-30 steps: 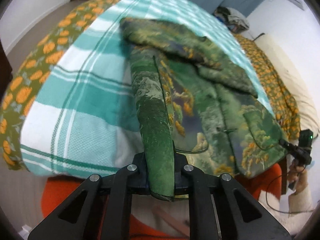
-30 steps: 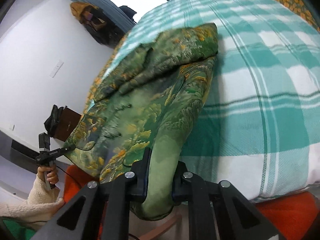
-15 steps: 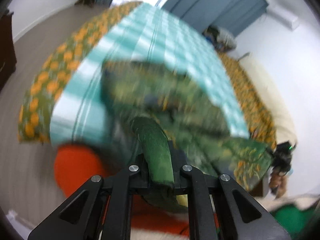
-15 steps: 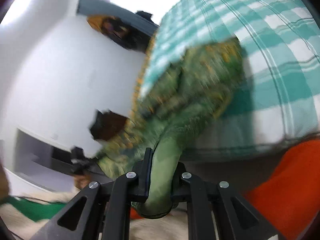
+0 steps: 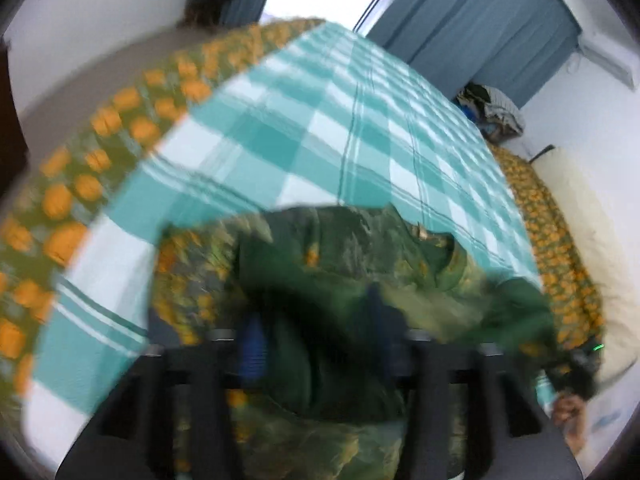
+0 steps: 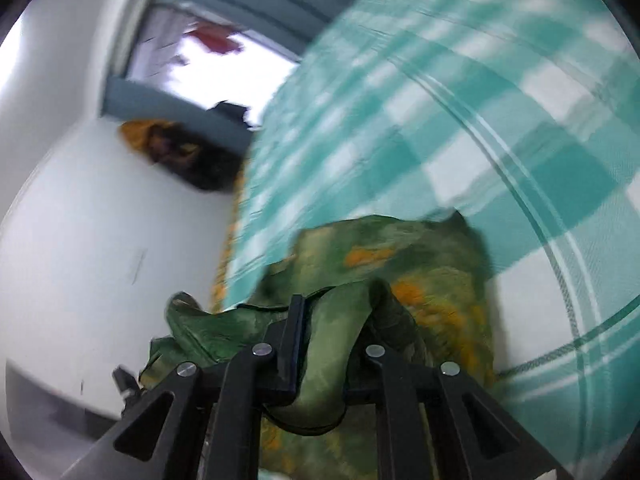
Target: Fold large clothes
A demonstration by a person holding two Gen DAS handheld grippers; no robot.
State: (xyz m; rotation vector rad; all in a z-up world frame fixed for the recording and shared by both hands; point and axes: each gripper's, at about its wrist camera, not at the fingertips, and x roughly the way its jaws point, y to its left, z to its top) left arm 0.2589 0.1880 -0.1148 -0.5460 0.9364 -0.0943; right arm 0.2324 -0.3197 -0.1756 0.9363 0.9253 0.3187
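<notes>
A green garment with orange and yellow print [image 5: 320, 272] lies bunched at the near end of a bed with a teal-and-white checked cover [image 5: 320, 140]. My left gripper [image 5: 320, 344] is shut on a fold of it; the view is blurred and cloth hides the fingertips. My right gripper [image 6: 328, 340] is shut on another fold of the garment [image 6: 380, 264], which drapes over and between the fingers. The held edge is lifted over the rest of the garment. The other gripper shows at the edge of the left wrist view [image 5: 580, 364].
An orange-flowered green blanket [image 5: 92, 152] hangs off the bed's left side and also shows on the right [image 5: 560, 248]. Blue curtains [image 5: 472, 12] and a bright window stand behind the bed. A cream pillow [image 5: 592, 232] lies at the right. White walls flank the bed.
Both grippers have swung up and forward over the bed with the garment's hem. The garment, spread long before, now lies doubled and bunched close under the grippers.
</notes>
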